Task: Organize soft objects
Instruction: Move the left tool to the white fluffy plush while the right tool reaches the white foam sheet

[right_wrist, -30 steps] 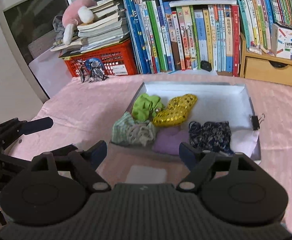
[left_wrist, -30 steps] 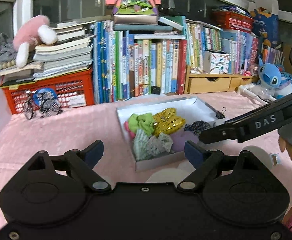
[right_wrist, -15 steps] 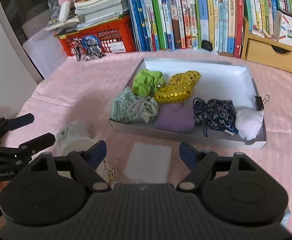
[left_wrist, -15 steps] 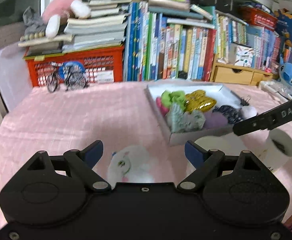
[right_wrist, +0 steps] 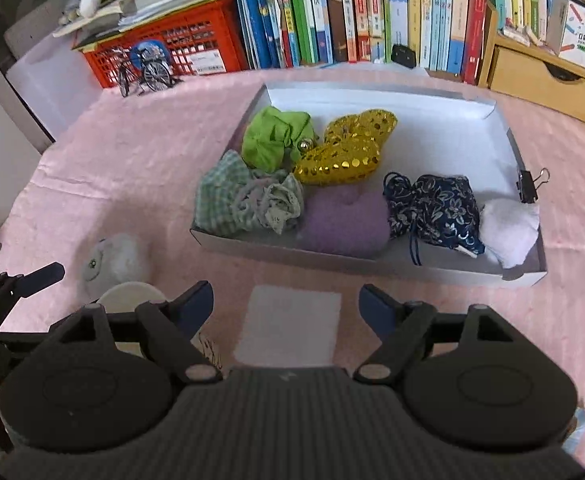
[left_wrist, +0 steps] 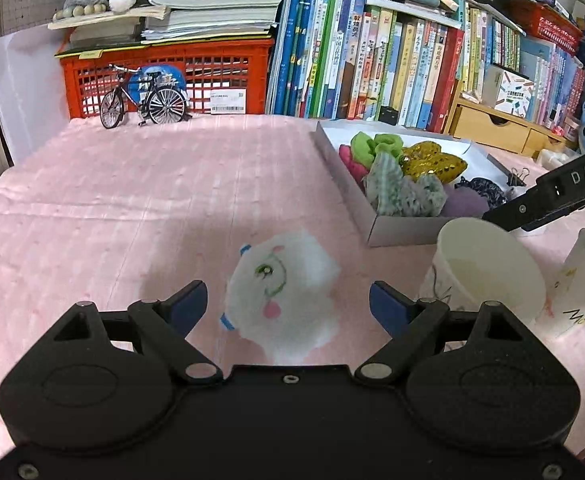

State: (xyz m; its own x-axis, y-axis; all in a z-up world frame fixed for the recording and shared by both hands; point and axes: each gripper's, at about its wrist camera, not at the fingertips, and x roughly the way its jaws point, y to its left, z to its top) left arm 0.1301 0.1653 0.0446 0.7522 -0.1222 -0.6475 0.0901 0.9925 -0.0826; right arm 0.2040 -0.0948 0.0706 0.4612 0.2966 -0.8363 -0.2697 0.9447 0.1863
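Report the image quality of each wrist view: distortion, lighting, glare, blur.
Left wrist view: strong fisheye bend in the books; the white plush is overexposed and soft; sheen streaks the pink cloth. Right wrist view: evenly lit, the box sharp, corners dark, the white plush shadowed grey.

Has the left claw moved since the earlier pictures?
Yes. The left claw has come down and swung left: the white box has slid right in its view, and the white plush toy now lies between its open fingers.
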